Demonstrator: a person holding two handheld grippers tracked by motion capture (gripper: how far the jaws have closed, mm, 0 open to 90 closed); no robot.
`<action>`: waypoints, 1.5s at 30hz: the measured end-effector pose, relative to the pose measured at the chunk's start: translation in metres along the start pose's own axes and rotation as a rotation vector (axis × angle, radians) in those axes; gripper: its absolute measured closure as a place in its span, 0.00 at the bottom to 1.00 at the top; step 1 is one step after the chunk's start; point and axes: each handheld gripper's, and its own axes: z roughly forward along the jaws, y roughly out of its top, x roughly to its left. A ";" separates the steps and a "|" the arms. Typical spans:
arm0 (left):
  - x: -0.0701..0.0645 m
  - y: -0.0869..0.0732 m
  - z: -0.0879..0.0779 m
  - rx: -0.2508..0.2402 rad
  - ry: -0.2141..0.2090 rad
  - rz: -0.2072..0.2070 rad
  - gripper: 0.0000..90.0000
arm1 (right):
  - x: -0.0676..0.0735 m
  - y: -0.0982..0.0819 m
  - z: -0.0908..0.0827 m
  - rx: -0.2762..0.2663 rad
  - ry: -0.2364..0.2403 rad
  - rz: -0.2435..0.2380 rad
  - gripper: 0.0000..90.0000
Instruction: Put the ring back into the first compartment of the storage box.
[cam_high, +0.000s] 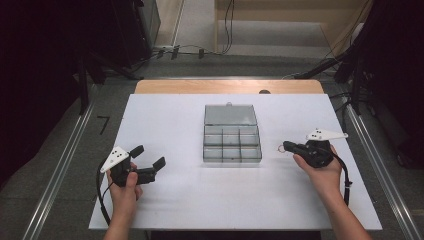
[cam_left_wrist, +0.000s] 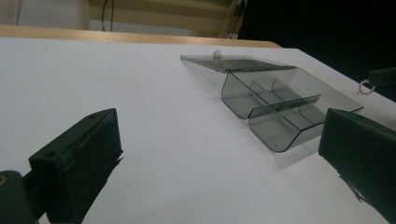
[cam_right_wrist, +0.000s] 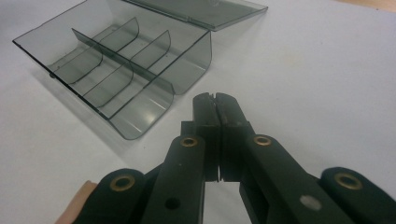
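Observation:
A clear grey compartment box (cam_high: 232, 145) lies in the middle of the white table (cam_high: 175, 200), its lid (cam_high: 230, 115) folded back flat. In the left gripper view the box (cam_left_wrist: 275, 100) has bare compartments, and in the right gripper view the box (cam_right_wrist: 116, 70) lies just ahead. My left gripper (cam_high: 148, 155) rests to the left of the box with its jaws wide open and nothing between them (cam_left_wrist: 219, 140). My right gripper (cam_high: 286, 146) hovers right of the box, shut on a small reddish ring (cam_high: 281, 148) at its tip. That ring (cam_left_wrist: 366, 87) also hangs at the far right. The right gripper's (cam_right_wrist: 215, 98) jaws are pressed together.
A wooden edge (cam_high: 225, 86) borders the far side of the white table. Metal rails (cam_high: 65, 150) run along the floor on both sides, and cables (cam_high: 200, 50) lie on the floor beyond the table. Dark stands flank the scene.

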 end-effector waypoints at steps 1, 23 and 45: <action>0.000 0.000 0.000 -0.002 -0.002 -0.002 0.00 | 0.001 0.002 0.000 -0.002 -0.004 -0.006 0.96; 0.000 0.001 -0.002 -0.012 0.000 0.002 0.00 | 0.023 0.041 0.005 -0.037 0.012 -0.053 0.96; 0.000 0.001 -0.003 -0.018 -0.001 -0.005 0.00 | 0.037 0.065 0.021 -0.054 0.041 -0.075 0.96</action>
